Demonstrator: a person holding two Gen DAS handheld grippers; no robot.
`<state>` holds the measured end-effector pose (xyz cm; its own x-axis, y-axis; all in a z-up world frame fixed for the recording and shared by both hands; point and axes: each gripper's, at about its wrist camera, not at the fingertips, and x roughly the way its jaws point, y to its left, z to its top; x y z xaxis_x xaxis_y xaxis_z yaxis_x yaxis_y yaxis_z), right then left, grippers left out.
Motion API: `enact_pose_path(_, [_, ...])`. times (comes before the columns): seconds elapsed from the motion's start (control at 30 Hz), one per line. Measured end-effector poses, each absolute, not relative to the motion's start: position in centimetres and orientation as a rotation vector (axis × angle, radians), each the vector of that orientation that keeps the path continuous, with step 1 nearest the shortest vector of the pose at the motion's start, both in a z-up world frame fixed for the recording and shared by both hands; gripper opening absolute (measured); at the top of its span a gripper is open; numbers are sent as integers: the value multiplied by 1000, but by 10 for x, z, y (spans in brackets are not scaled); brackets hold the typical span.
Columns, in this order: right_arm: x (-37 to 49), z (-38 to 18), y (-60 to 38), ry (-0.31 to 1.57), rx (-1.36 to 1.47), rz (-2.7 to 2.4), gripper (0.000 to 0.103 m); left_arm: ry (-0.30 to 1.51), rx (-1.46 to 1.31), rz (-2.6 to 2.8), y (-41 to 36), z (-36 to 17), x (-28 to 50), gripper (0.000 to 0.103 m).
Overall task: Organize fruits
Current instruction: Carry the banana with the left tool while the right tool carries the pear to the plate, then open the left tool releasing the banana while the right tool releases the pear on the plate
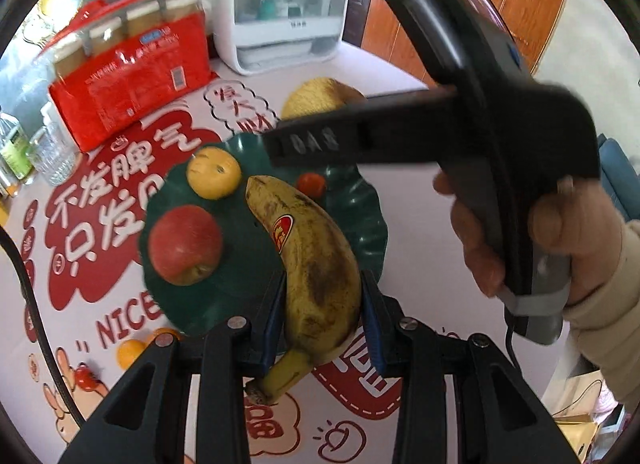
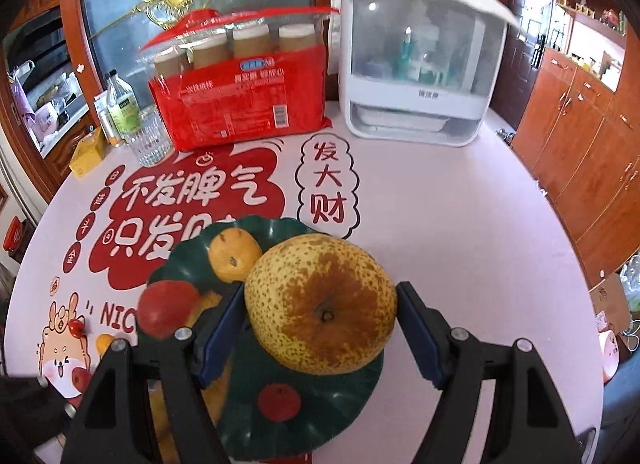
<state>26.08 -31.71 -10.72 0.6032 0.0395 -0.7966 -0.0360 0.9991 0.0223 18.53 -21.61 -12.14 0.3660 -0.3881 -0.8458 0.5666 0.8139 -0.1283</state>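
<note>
My left gripper [image 1: 324,288] is shut on a spotted banana [image 1: 308,248], gripping its lower half just above a dark green plate [image 1: 360,240]. On that plate lie an orange [image 1: 214,172], a red apple [image 1: 185,244] and a small red fruit [image 1: 312,183]. My right gripper [image 2: 320,296] is shut on a big speckled yellow pear [image 2: 320,304], with a blue pad against each side, held over the same plate [image 2: 320,416]. In the left wrist view a hand [image 1: 532,236] holds that gripper at the right, and the pear [image 1: 316,97] shows behind one of its fingers [image 1: 316,143].
A red pack of paper cups [image 2: 240,103] and a white clear-fronted appliance [image 2: 416,75] stand at the table's back. A glass [image 2: 148,135], bottle [image 2: 122,107] and yellow box [image 2: 86,155] sit at back left. Wooden cabinets [image 2: 580,143] rise beyond the right table edge.
</note>
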Motion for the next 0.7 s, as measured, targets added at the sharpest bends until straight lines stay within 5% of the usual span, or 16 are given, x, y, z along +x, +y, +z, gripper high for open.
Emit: enact_pose_path(0.7, [309, -159, -304, 1023, -7, 156, 75, 1081, 171, -561, -214, -152, 207, 40])
